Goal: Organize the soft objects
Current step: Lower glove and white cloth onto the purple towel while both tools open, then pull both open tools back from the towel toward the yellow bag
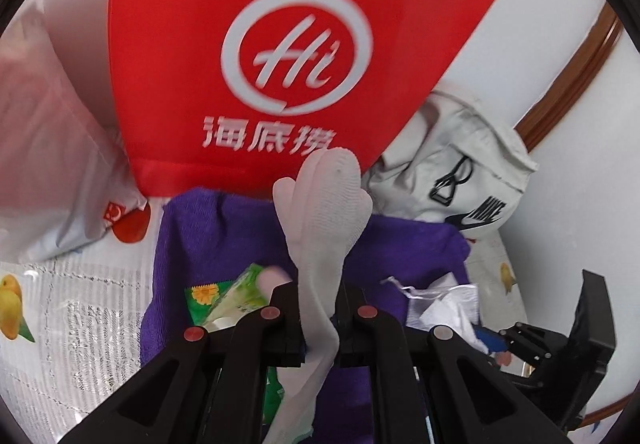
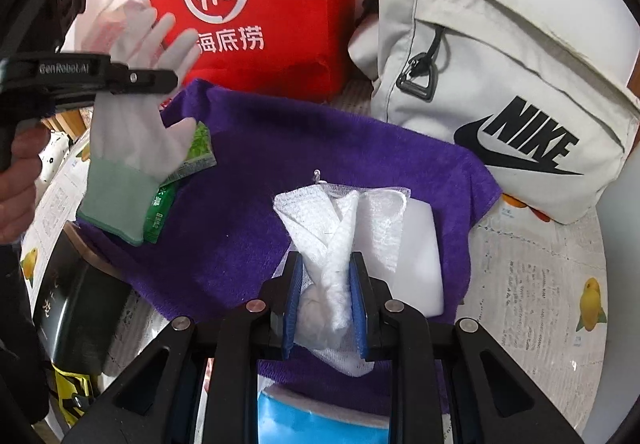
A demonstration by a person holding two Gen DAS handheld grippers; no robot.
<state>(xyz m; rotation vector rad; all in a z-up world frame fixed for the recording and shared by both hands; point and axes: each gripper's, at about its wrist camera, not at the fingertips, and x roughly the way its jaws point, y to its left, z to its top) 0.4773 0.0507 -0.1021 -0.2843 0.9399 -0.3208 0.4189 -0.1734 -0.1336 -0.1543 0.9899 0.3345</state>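
Observation:
My left gripper [image 1: 320,308] is shut on a white knit glove [image 1: 324,204] with a pale green cuff, held above a purple towel [image 1: 224,236]. In the right wrist view the glove [image 2: 132,132] hangs from the left gripper [image 2: 168,78], fingers up, cuff near the towel's left edge. My right gripper [image 2: 326,284] is shut on a bunched white mesh cloth [image 2: 340,228] over the purple towel [image 2: 320,140]. A white block [image 2: 412,256] lies on the towel beside it. The right gripper [image 1: 508,340] shows at the right of the left wrist view, next to the mesh cloth [image 1: 444,304].
A red tote bag [image 2: 260,4] stands behind the towel, a white Nike bag [image 2: 500,84] at the back right. A green packet [image 2: 196,148] lies under the glove. A black box [image 2: 76,300] sits at the left edge, and a person's hand [image 2: 16,180] holds the left gripper. The fruit-print tablecloth [image 2: 540,284] covers the table.

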